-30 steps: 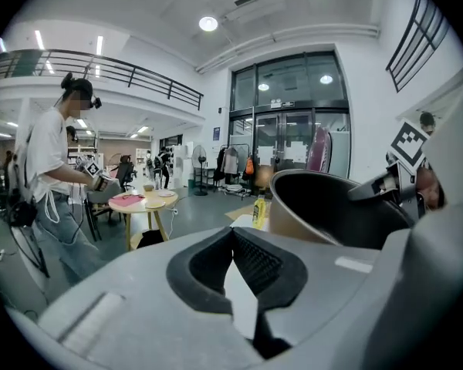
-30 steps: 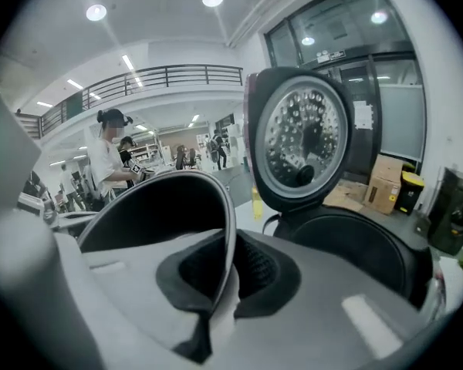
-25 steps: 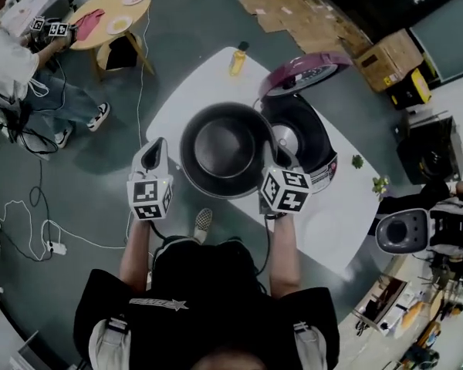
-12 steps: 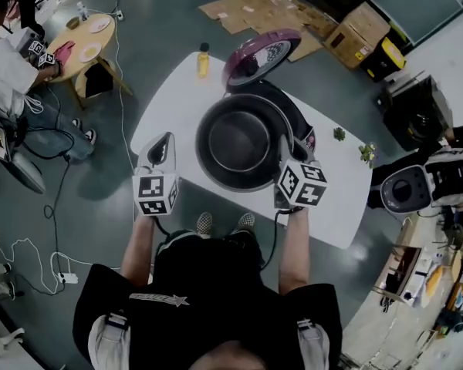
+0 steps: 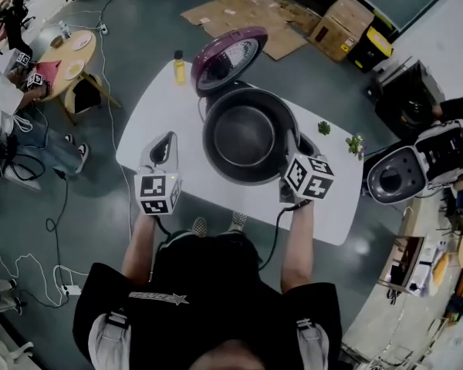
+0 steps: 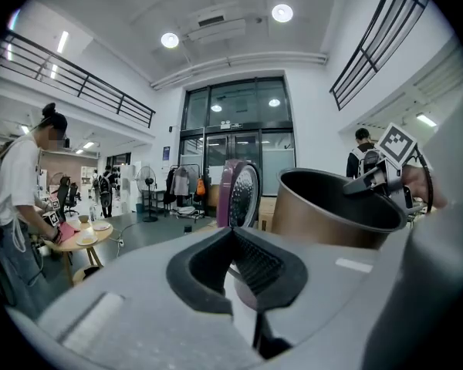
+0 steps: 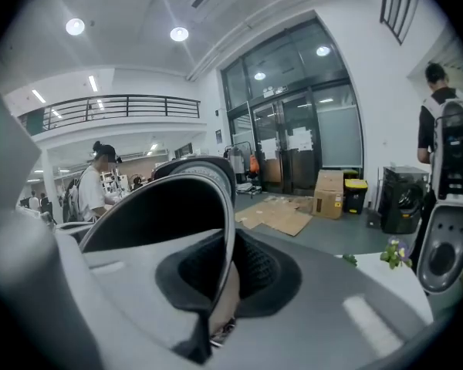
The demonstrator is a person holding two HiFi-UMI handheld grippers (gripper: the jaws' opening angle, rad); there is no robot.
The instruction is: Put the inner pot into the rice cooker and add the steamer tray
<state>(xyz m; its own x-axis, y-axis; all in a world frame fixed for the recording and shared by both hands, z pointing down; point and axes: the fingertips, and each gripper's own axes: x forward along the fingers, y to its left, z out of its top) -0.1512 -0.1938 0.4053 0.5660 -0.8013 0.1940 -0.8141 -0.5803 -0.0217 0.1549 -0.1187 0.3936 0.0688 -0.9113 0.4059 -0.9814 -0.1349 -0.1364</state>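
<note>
The dark metal inner pot (image 5: pixel 251 133) hangs over the open rice cooker, hiding nearly all of its body. The cooker's purple lid (image 5: pixel 228 56) stands up behind it. My right gripper (image 5: pixel 293 151) is shut on the pot's right rim. In the right gripper view the thin rim (image 7: pixel 225 230) runs between the pads, with the pot wall (image 7: pixel 158 206) to the left. My left gripper (image 5: pixel 163 143) is shut and empty, apart from the pot on its left. The left gripper view shows the shut jaws (image 6: pixel 243 249), the pot (image 6: pixel 332 206) and the lid (image 6: pixel 243 195) ahead.
The white table (image 5: pixel 158 106) carries a yellow bottle (image 5: pixel 180 68) by the lid and small plants (image 5: pixel 324 128) at the right. A white appliance (image 5: pixel 390 179) stands beyond the table's right end. A person works at a round table (image 5: pixel 65 56) far left. Cardboard (image 5: pixel 239 10) lies on the floor.
The pot, held by my right gripper, has moved from the cooker's left side to over its opening. My left gripper has travelled alongside, still shut and empty.
</note>
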